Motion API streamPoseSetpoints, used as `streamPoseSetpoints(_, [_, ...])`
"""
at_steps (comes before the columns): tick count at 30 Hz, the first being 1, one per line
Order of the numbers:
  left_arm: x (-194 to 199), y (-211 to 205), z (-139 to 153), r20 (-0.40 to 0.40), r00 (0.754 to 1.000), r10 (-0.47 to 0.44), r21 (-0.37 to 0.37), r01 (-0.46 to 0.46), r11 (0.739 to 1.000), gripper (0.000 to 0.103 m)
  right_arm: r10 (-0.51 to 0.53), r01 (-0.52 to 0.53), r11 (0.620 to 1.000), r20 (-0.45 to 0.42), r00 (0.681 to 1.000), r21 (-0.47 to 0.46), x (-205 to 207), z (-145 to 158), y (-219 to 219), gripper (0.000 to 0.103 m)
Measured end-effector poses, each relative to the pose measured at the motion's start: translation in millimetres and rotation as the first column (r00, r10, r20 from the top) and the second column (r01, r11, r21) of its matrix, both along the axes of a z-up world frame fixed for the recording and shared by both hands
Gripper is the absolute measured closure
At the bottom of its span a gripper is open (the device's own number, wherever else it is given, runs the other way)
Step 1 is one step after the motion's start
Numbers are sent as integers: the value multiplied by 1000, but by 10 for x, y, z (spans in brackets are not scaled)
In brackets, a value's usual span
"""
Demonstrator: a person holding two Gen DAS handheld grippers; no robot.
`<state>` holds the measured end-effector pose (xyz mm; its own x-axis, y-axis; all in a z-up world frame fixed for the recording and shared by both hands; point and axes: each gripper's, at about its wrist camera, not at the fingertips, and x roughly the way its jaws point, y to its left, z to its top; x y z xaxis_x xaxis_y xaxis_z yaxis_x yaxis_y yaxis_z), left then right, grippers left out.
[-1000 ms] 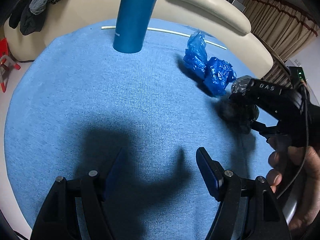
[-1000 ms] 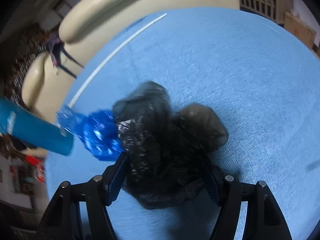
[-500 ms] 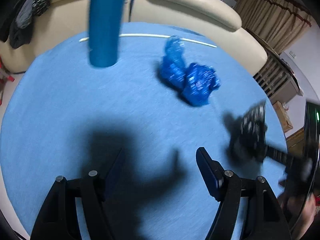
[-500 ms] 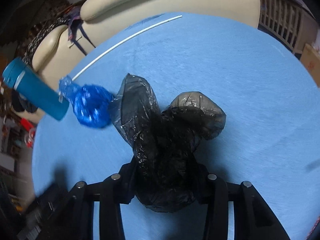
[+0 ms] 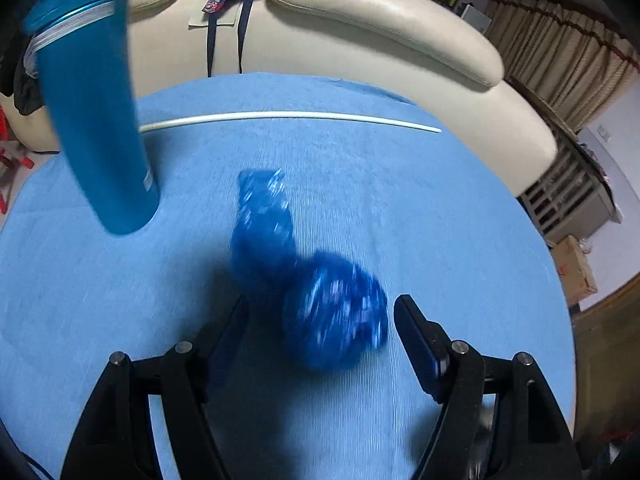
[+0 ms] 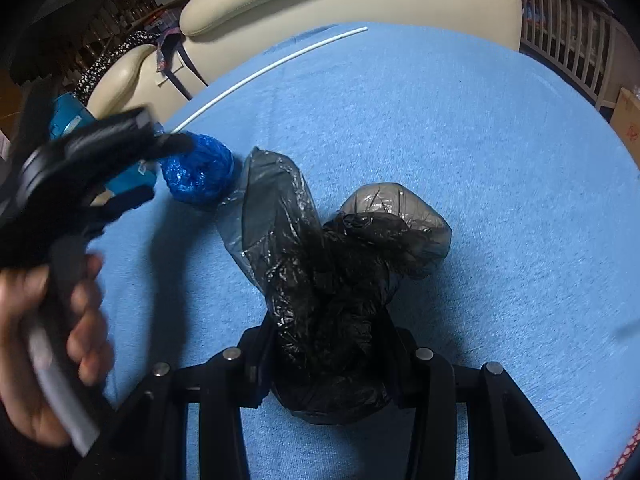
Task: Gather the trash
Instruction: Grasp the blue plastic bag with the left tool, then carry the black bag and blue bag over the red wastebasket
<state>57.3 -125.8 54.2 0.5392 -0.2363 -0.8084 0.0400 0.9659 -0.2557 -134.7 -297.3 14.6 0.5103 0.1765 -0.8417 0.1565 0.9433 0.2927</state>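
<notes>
A crumpled blue plastic bag (image 5: 332, 312) lies on the blue cloth-covered table (image 5: 440, 220). My left gripper (image 5: 320, 306) straddles it with its jaws opening, and the pads stand clear of the bag on both sides. In the right wrist view the same blue bag (image 6: 200, 176) lies at the tips of the left gripper (image 6: 166, 168), which a hand (image 6: 52, 320) holds. My right gripper (image 6: 324, 332) is shut on a crumpled black plastic bag (image 6: 332, 264), whose loose ends puff out past the fingers.
A tall blue bottle (image 5: 96, 120) stands at the left, close to the blue bag. A thin white stick (image 5: 288, 115) lies across the far side of the table. A cream sofa (image 5: 380, 20) curves behind the table's far edge.
My left gripper swept right across the table until the blue bag came between its jaws. My right gripper closed on the black bag and rolled a little.
</notes>
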Motion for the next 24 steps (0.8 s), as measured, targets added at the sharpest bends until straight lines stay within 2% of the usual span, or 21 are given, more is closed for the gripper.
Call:
streamPoseSetpoints(4, [234,-119,-182,-34,999,12,72,-9,997,26,0,0,1000,2,1000,17,-10,-13,-22,57])
streamPoseSetpoints(6, [276,-155,-276,-59,998,-25,72,29,997,43,0,0,1000,4,1000,19,-10,-18,-15,57])
streamPoseSetpoints(7, [262,-150,-303,-62,997,-37,70,41,997,43,1,-1,1000,5,1000,20,-14,-21,-20,57])
streamPoseSetpoints(15, [-153,-38,-284,-13,996,-83,127,84,988,45,3,-2,1000,24,1000,-2,-116,42,1,57])
streamPoseSetpoints(24, [-718,36,-211,4,992,-127,133,125,983,45,-45,45,999,25,999,-18,-456,74,-77,57])
